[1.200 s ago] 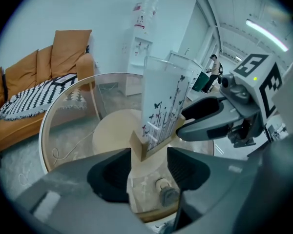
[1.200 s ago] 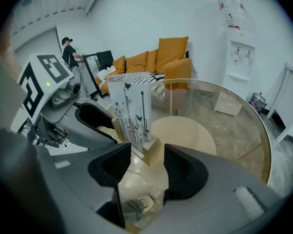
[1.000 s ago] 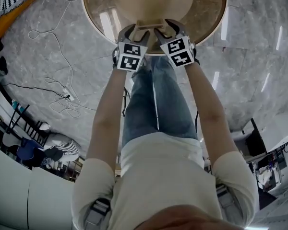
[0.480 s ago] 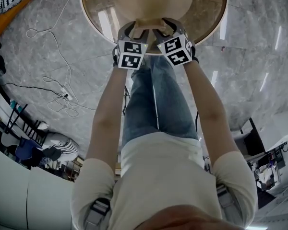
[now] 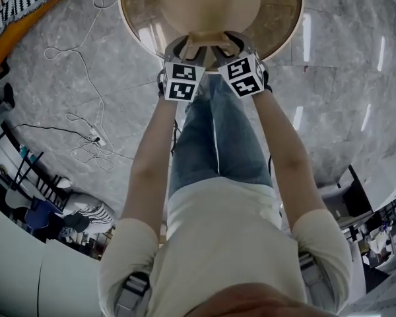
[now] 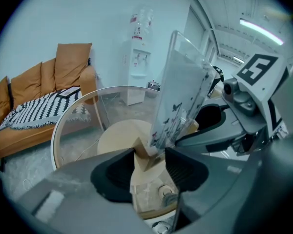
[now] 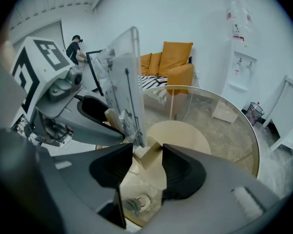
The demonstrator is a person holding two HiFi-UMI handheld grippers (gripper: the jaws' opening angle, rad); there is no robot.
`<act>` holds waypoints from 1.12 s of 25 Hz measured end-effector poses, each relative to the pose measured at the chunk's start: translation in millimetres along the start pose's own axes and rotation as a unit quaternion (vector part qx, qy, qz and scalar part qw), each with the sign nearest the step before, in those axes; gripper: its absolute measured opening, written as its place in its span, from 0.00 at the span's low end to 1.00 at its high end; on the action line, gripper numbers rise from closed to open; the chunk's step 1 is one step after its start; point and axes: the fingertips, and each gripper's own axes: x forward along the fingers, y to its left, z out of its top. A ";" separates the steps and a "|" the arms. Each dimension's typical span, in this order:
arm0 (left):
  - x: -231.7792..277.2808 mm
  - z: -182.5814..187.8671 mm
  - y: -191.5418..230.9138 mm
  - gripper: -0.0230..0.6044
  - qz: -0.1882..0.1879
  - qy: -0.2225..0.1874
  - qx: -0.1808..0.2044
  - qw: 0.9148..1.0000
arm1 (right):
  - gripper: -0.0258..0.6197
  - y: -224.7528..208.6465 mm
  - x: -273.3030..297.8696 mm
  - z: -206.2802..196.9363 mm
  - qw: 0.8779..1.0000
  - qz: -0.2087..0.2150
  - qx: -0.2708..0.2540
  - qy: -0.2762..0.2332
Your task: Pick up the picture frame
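Lifted slightly since before, your left gripper and right gripper clamp the pale wooden base, probably the safest hold on this light, slippery clear acrylic picture frame.

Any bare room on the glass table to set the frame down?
Glass table looks bare all over: left arc toward the sofa, right arc, and over the wooden pedestal. Crowded only at the near rim, where left tool and right tool grip the picture frame.
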 end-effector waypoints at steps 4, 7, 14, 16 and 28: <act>-28.6 6.9 -9.4 0.35 -0.001 -0.012 0.008 1.000 | 0.33 14.0 -26.5 10.8 1.000 -0.011 -0.003 -0.012; -55.6 9.3 -18.5 0.35 -0.001 -0.022 0.010 1.000 | 0.33 29.5 -49.9 18.4 1.000 -0.019 -0.007 -0.020; -114.2 14.4 -40.2 0.35 0.003 -0.047 0.022 0.999 | 0.33 63.8 -101.8 31.8 0.999 -0.038 -0.015 -0.037; -129.2 13.3 -46.8 0.35 0.001 -0.053 0.025 0.998 | 0.33 74.0 -115.3 33.4 0.998 -0.042 -0.015 -0.040; -212.0 4.9 -85.4 0.35 -0.004 -0.080 0.038 0.996 | 0.33 130.6 -189.0 38.2 0.996 -0.065 -0.020 -0.062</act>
